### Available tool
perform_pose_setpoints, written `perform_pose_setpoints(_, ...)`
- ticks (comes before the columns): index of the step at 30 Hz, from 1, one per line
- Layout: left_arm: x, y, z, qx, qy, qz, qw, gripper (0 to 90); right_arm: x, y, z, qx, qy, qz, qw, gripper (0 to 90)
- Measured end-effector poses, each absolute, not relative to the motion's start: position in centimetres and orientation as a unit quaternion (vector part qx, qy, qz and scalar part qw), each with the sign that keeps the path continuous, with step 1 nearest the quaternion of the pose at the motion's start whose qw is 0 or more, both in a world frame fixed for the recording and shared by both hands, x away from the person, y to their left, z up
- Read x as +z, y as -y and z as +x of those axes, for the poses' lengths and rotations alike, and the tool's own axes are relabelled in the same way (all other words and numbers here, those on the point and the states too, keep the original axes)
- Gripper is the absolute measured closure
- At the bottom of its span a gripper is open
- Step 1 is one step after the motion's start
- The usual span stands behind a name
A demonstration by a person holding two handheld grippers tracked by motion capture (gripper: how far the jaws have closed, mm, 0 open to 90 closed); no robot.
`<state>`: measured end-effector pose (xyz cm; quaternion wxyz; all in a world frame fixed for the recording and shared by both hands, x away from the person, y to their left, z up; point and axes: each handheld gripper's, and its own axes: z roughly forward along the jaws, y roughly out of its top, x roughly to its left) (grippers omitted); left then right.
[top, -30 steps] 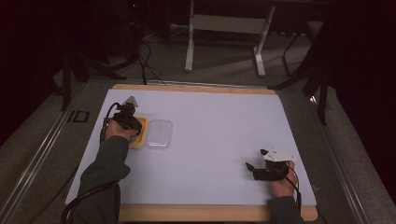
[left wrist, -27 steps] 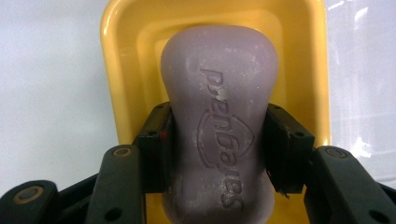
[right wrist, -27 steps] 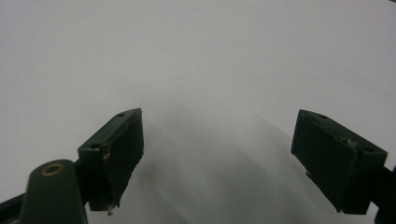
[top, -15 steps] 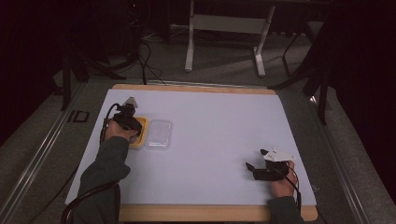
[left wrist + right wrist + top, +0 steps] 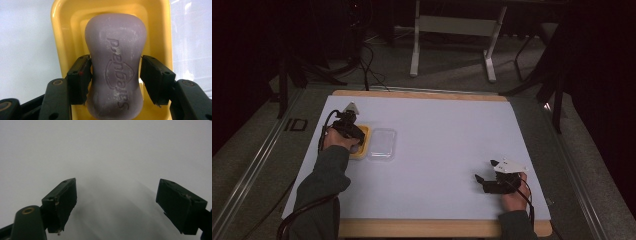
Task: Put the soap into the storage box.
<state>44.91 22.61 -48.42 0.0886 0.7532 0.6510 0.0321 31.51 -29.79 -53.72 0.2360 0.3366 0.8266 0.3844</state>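
A mauve bar of soap (image 5: 116, 47) with stamped lettering lies in a yellow soap dish (image 5: 62, 30) at the left of the white table. My left gripper (image 5: 115, 66) points down over the dish (image 5: 363, 136) with the bar's narrow waist between its jaws. The jaws have just been opening: a sliver of yellow shows between the right pad (image 5: 152, 75) and the soap, and the left pad sits right at its side. In the high view the left gripper (image 5: 355, 140) covers the bar. My right gripper (image 5: 482, 180) rests open near the front right, with bare table between its jaws (image 5: 116, 185).
A clear plastic lid (image 5: 382, 143) lies flat just right of the yellow dish. The white mat (image 5: 452, 130) covers the table, with a wooden edge (image 5: 437, 227) along the front. Beyond the far edge stand a table frame (image 5: 452, 30) and cables on the floor.
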Motion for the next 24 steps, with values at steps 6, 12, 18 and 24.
perform_pose_setpoints(6, -48.2, -22.3, 44.9, 0.043, -0.649, 0.755, 0.081, 36.4, -53.7, 29.8, 31.5, 0.384, -0.827, 0.336, 0.236, 16.6)
perform_pose_setpoints(12, -47.8, -22.3, 44.7, 0.048, -0.647, 0.756, 0.086, 34.1, -53.7, 29.8, 31.5, 0.383, -0.828, 0.336, 0.237, 16.6)
perform_pose_setpoints(18, -47.3, -22.3, 44.6, 0.056, -0.642, 0.76, 0.086, 31.1, -53.7, 29.8, 31.5, 0.382, -0.828, 0.335, 0.237, 16.6)
perform_pose_setpoints(24, -46.5, -22.3, 44.2, 0.065, -0.638, 0.761, 0.1, 30.4, -53.7, 29.8, 31.5, 0.382, -0.828, 0.336, 0.237, 16.6)
